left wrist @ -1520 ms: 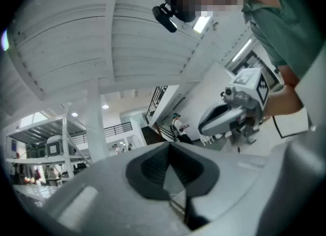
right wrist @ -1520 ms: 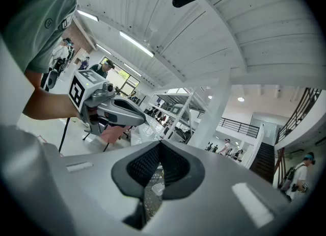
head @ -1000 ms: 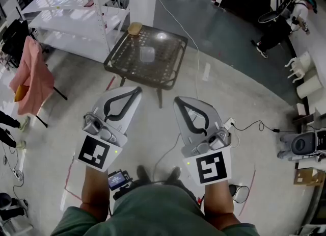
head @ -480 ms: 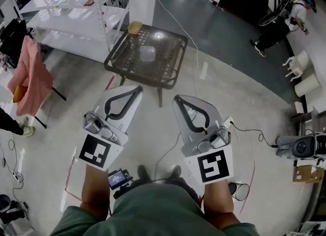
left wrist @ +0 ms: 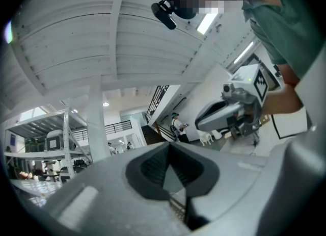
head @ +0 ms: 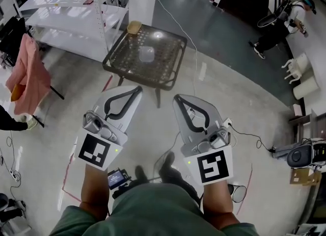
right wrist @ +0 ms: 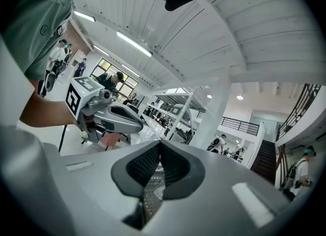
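Clear squarish plastic tub sits near the middle of the dark perforated metal table, with a small tan object at the table's far corner. From the head view I have the left gripper and the right gripper side by side above the grey floor. Both point forward at the table and stand well short of it. The tub lies straight ahead and beyond both tips. It is closer to the left gripper's line than to the right's, so the left is the nearer one. The tub has no marked long axis that I can make out.

In the left gripper view, the left gripper has its ribbed pads pressed together with nothing between them. A sliver of the table's mesh shows below them, and the right gripper hangs off to the side.

In the right gripper view, the right gripper is likewise closed on nothing, with mesh visible under the pads.
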Action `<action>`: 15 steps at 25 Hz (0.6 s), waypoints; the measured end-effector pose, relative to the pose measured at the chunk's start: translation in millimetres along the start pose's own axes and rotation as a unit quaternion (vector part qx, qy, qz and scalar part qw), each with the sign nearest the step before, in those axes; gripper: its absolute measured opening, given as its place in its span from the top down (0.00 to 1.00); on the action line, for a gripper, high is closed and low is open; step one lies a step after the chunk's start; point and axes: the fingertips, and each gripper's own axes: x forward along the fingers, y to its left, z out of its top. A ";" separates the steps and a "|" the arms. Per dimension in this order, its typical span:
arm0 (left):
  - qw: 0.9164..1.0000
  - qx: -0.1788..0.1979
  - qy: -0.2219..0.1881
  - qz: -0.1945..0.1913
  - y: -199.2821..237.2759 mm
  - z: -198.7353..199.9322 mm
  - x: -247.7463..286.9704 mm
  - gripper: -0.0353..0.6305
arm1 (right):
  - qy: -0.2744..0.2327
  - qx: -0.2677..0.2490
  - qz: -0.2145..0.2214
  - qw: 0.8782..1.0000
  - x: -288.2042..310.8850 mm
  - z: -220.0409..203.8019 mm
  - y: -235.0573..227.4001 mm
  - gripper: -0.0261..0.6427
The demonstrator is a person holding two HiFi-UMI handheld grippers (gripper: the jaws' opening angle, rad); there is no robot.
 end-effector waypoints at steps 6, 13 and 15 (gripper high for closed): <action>1.000 0.010 0.023 0.012 9.8 -10.2 37.0 0.94 | -0.009 0.009 0.021 1.000 17.1 -21.8 -31.6 0.95; 0.998 0.013 0.050 0.032 19.8 -20.9 101.2 0.94 | -0.025 0.016 0.040 0.999 34.2 -52.8 -93.7 0.95; 0.997 0.017 0.064 0.036 21.6 -24.2 117.2 0.94 | -0.025 0.022 0.048 0.998 40.5 -61.9 -110.2 0.95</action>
